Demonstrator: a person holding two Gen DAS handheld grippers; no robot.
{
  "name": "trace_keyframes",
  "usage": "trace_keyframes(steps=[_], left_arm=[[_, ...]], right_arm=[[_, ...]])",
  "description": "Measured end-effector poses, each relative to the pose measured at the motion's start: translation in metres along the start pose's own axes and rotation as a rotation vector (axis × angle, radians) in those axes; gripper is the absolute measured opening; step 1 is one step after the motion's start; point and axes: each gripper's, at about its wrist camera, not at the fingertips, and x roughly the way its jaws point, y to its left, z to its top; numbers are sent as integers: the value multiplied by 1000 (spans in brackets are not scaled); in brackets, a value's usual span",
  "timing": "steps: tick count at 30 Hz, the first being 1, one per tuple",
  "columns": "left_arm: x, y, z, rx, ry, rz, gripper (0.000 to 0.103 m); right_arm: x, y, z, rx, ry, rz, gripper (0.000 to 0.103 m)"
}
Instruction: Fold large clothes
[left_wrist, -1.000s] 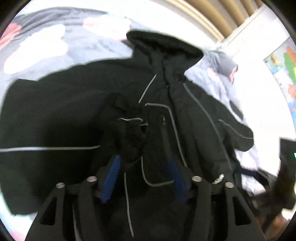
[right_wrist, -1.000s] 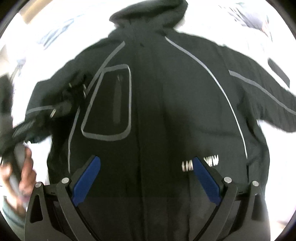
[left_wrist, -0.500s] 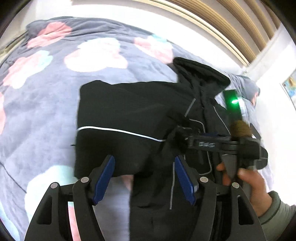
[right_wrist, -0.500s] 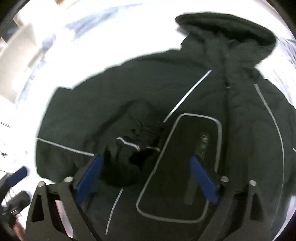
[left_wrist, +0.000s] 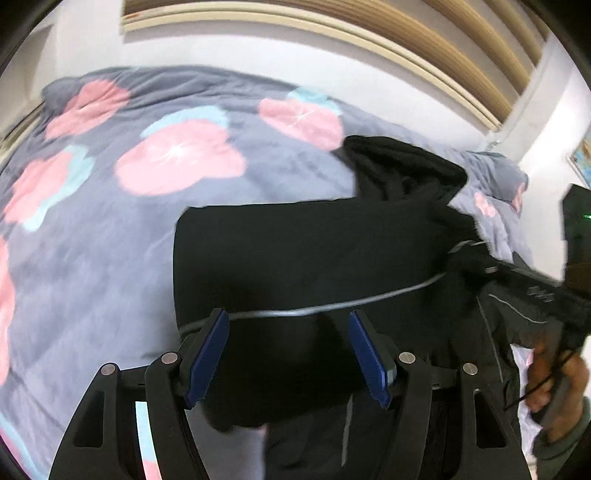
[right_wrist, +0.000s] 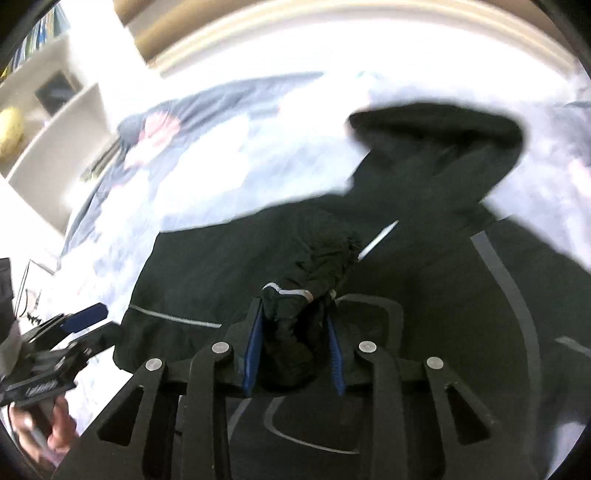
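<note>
Sleeve cuff (right_wrist: 295, 325) now sits between my right gripper (right_wrist: 295, 354) pads, jaws closing on it from wide open; my left gripper (left_wrist: 288, 354) hangs open, empty. Black hooded jacket (left_wrist: 314, 251) lies on the floral duvet (left_wrist: 110, 221), sleeve ready to fold inward.

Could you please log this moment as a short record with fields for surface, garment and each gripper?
surface: bed with a grey duvet printed with pink shapes
garment: black hooded jacket, one sleeve folded across its body
left gripper: open, above the folded sleeve, nothing gripped
right gripper: jaws closing on the sleeve cuff, bunched between the pads
</note>
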Motion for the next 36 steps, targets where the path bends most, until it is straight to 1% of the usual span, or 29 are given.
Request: trace_keyframes(steps=[2, 4, 6, 7, 9, 10, 12, 13, 15, 16, 17, 19, 21, 22, 23, 25, 27, 29, 30, 31, 32, 33, 34, 35, 36], left_arm=[[15, -18, 9, 43, 5, -26, 69], [35, -35, 14, 73, 29, -42, 69], [60, -51, 18, 90, 64, -70, 69], [76, -58, 19, 98, 86, -70, 69], [110, -73, 17, 128, 136, -41, 69], [129, -78, 14, 142, 169, 6, 69], [163, -84, 7, 161, 230, 105, 69], [178, -85, 4, 170, 248, 144, 70], [186, -87, 3, 172, 233, 154, 72], [187, -89, 5, 178, 236, 161, 72], [188, -91, 6, 187, 242, 166, 72], [187, -92, 7, 204, 249, 167, 72], [182, -94, 11, 212, 252, 166, 72], [177, -97, 14, 213, 251, 160, 73], [167, -101, 17, 211, 242, 131, 73], [148, -108, 23, 203, 209, 78, 73], [128, -114, 26, 198, 169, 20, 73], [120, -125, 25, 202, 157, -2, 73], [122, -127, 24, 205, 161, 1, 73], [127, -130, 20, 210, 174, 6, 73], [137, -132, 15, 213, 201, 30, 73], [144, -132, 11, 208, 223, 48, 73], [152, -130, 5, 193, 253, 66, 72], [161, -126, 0, 164, 282, 82, 72], [162, -128, -3, 153, 281, 87, 72]], right_arm=[[-30, -31, 8, 16, -53, -79, 34], [-54, -65, 10, 65, -88, -151, 34], [-68, -97, 5, 110, -95, -217, 34], [-71, -111, 0, 128, -87, -247, 34], [-67, -144, -11, 180, -43, -306, 34], [-60, -160, -17, 204, -19, -320, 34], [-39, -189, -34, 227, 33, -331, 34], [-23, -203, -43, 242, 74, -332, 34], [4, -230, -62, 300, 143, -316, 34], [13, -246, -75, 349, 185, -314, 34], [20, -261, -88, 418, 205, -279, 35], [21, -276, -99, 495, 176, -211, 37], [16, -269, -99, 450, 179, -235, 39], [15, -265, -97, 419, 188, -258, 45], [13, -264, -95, 402, 200, -276, 49], [-5, -254, -84, 381, 210, -301, 50], [-28, -242, -74, 373, 161, -306, 53], [-52, -224, -67, 345, 79, -308, 69], [-60, -212, -63, 317, 38, -313, 71], [-63, -201, -61, 289, 18, -320, 71], [-57, -190, -59, 256, 12, -328, 71], [-47, -183, -58, 226, 25, -335, 71], [-32, -177, -60, 207, 58, -344, 70], [-26, -176, -62, 203, 86, -348, 63], [-12, -176, -66, 201, 114, -353, 57]])
